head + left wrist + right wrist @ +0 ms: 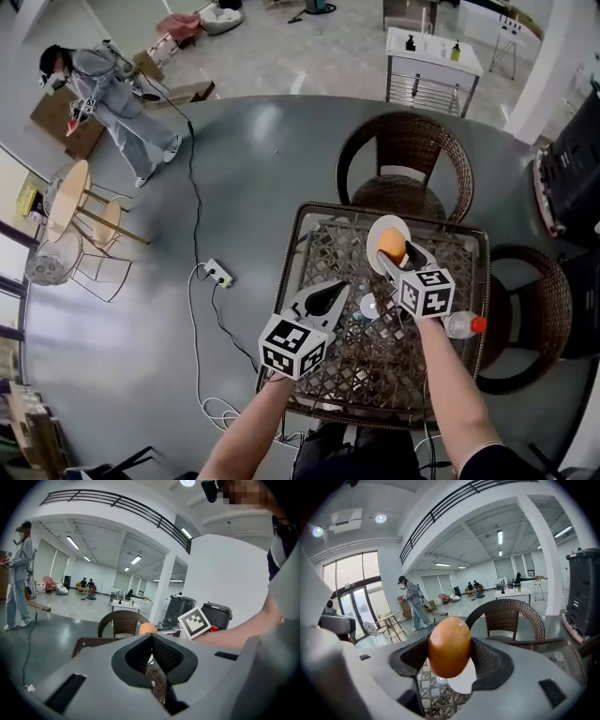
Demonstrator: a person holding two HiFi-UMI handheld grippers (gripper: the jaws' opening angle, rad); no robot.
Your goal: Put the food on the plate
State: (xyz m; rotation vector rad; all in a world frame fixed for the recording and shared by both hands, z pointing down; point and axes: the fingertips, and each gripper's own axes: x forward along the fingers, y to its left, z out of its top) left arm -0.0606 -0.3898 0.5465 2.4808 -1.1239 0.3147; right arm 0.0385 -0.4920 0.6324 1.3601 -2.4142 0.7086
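My right gripper (394, 249): fingers clamped on brown egg (449, 645), over white plate (377, 229) on wicker worktop (375, 367). My left gripper (152, 641): fingers together, nothing between.

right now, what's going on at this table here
A person works two handheld grippers over a wicker table. The right gripper has its jaws shut on a brown egg-shaped food, held over the white plate; it isn't released yet. The left gripper hovers nearby with jaws together, holding nothing.
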